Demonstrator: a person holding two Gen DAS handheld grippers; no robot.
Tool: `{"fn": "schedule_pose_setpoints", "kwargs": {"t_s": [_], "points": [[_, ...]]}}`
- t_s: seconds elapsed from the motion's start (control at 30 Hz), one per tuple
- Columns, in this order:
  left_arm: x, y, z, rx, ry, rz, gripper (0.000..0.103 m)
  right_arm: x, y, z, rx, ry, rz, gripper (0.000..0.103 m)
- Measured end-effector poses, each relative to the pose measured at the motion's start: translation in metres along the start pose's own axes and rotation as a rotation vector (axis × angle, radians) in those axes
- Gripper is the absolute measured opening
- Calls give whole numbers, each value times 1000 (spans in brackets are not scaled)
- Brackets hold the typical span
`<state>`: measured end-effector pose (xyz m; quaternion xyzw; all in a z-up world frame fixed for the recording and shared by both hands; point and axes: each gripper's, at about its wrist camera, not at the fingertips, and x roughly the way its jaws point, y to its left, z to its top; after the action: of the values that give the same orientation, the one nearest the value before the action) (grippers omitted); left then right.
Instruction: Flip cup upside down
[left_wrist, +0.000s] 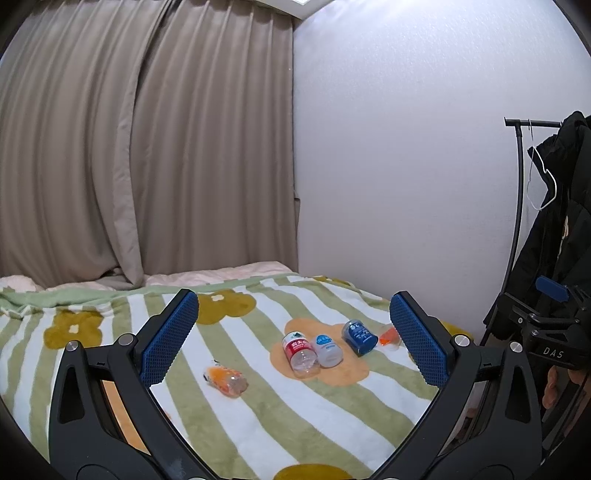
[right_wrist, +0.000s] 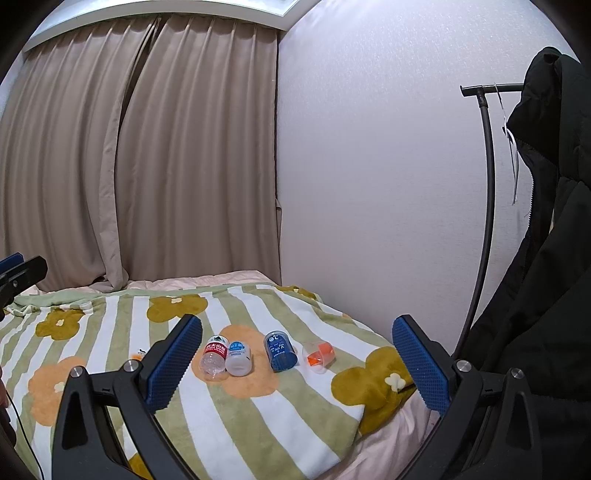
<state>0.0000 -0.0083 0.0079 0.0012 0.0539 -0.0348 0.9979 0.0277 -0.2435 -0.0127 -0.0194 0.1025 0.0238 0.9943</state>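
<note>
Left gripper (left_wrist: 293, 339) hangs above the bed with its blue-padded fingers (left_wrist: 170, 338) spread wide, nothing between them. Through that gap, on the striped floral blanket (left_wrist: 258, 417), five cut bottle-cups lie on their sides: an orange-labelled cup (left_wrist: 225, 380) alone on the near left, then a red-labelled cup (left_wrist: 300, 353) touching a frosted white cup (left_wrist: 327, 350), a dark blue cup (left_wrist: 359, 338) just beyond them, and a small orange-and-clear cup (left_wrist: 389, 336) half hidden by the right finger. At the far right edge the right gripper (left_wrist: 554, 321) is in view.

Over to the right wrist view: the right gripper (right_wrist: 297, 354) is also gaping wide and empty, above the blanket (right_wrist: 277, 417). Framed between its fingers, the red-labelled cup (right_wrist: 214, 356) and frosted white cup (right_wrist: 239, 358) lie side by side, touching; the dark blue cup (right_wrist: 280, 350) rests near them, and the orange-and-clear cup (right_wrist: 319, 355) sits tipped over further right. A black coat (right_wrist: 546, 295) hangs on a rack (right_wrist: 487, 184) at right, beige curtains (right_wrist: 147, 166) behind.
</note>
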Motion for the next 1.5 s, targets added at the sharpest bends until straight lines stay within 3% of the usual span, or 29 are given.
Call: {"fn": "schedule_pose_setpoints", "kwargs": {"t_s": [0.43,0.6,0.67,0.87,1.03,1.13,1.33,1.5], "points": [[14,1,0,-19,42,-42,103,8,-9,-4,12,24,14,103],[50,11,32,30,50,-54,103,17,-8,2,1,22,49,103],[77,14,46,47,87,-64,103,23,-7,3,0,27,65,103],[181,20,32,27,365,-152,103,62,3,-7,2,79,139,103],[277,33,-25,-119,627,-210,103,103,18,-26,-5,132,207,103],[327,35,-60,-156,752,-192,103,123,28,-37,-14,161,236,103],[416,27,-121,-136,993,-164,103,159,42,-62,-20,210,283,103],[464,29,-165,-207,1152,-157,101,181,44,-79,-14,244,308,103]]}}
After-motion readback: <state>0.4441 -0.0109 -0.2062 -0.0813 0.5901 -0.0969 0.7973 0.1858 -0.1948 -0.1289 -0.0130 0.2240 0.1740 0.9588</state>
